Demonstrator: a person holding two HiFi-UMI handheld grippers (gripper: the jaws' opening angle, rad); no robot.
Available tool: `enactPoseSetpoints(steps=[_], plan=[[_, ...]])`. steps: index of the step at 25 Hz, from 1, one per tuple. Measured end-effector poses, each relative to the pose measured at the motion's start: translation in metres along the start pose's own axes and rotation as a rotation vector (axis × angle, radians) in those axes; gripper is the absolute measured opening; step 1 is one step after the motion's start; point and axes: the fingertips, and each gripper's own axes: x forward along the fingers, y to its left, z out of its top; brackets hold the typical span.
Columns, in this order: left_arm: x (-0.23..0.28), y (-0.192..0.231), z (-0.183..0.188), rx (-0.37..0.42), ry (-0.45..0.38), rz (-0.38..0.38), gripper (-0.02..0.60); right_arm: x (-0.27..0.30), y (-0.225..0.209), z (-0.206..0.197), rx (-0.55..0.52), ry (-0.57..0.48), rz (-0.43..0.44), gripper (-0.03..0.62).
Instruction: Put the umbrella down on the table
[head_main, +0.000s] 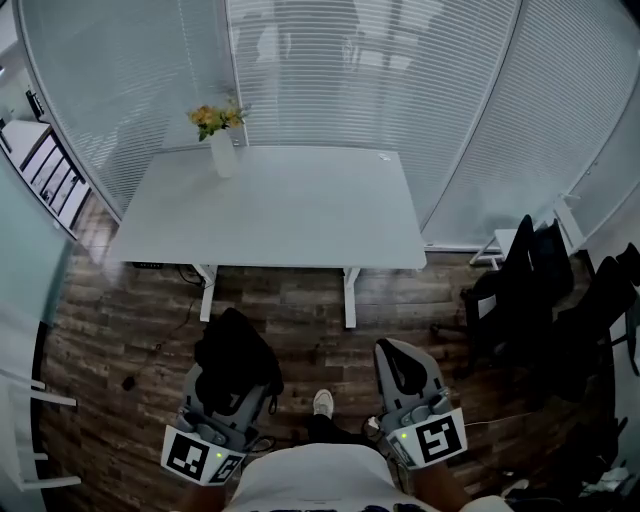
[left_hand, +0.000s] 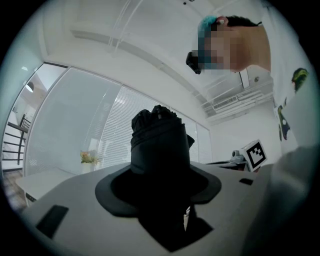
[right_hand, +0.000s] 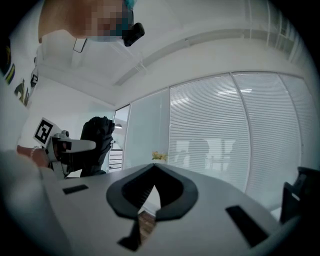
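Grips the folded black umbrella (head_main: 236, 352) between the jaws of the left gripper (head_main: 232, 378), well short of the near edge of the white table (head_main: 290, 215); holds the right gripper (head_main: 403, 368) empty, jaws drawn together. For a clean set-down: bring over the bare middle of the tabletop, clear of the flower vase (head_main: 222, 145) at the far left corner, lower until resting, then release. Plain white top, plank floor (head_main: 300, 305), slatted blinds (head_main: 350, 70) behind.

No readable text, labels, brands or numbers in any view
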Motion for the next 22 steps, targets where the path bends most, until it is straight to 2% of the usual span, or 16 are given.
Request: enactPoseSetpoints(steps=[9,15,22], plan=[[0.098,0.015,-0.010,-0.002,-0.015,-0.001,0.253,0.058,-0.083,-0.006,-0.010,-0.005,0.000,0.009],[0.131,0.027,-0.010,0.008,-0.020,-0.001,0.253,0.081,-0.109,-0.009,-0.002,-0.005,0.000,0.009],[0.176,0.063,-0.019,-0.008,-0.009,-0.005,0.253,0.130,-0.130,-0.017,0.010,0.002,-0.001,0.009]])
